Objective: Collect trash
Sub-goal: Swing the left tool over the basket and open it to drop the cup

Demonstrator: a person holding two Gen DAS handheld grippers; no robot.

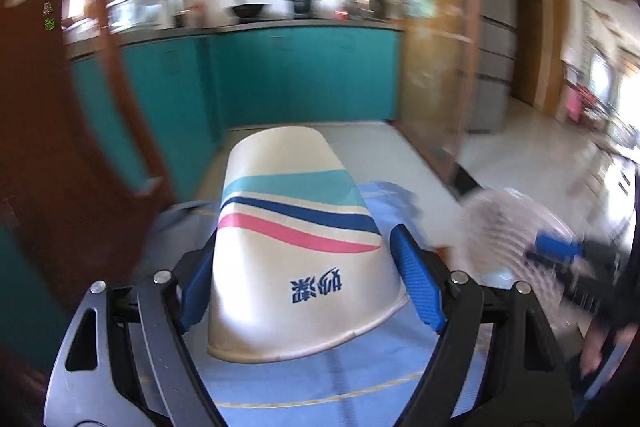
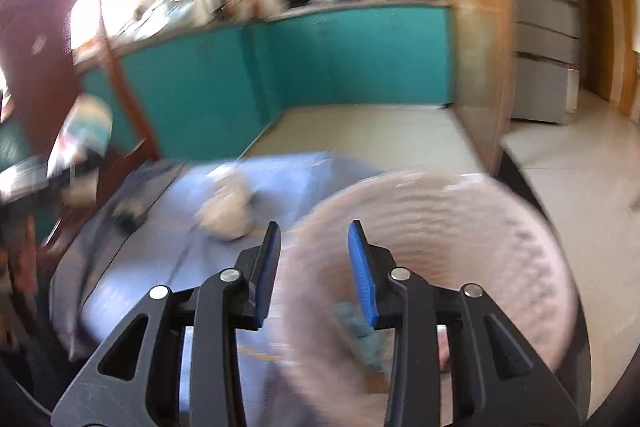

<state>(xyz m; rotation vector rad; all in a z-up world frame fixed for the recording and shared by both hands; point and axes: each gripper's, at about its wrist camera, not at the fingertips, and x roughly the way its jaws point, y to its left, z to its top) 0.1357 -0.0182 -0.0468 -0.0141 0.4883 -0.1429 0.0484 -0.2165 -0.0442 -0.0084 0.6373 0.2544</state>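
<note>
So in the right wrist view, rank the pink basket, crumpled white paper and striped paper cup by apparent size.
1. pink basket, nearest the camera, so inflated
2. crumpled white paper
3. striped paper cup; blurred, close to the paper, ranking unsure

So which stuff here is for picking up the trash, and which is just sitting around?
For the job:
- paper cup, held by the left gripper
- pink basket, its rim held by the right gripper
- crumpled paper on the blue cloth

Just lying about:
- teal cabinets
- fridge
- wooden chair
- small dark thing, too blurred to name
</note>
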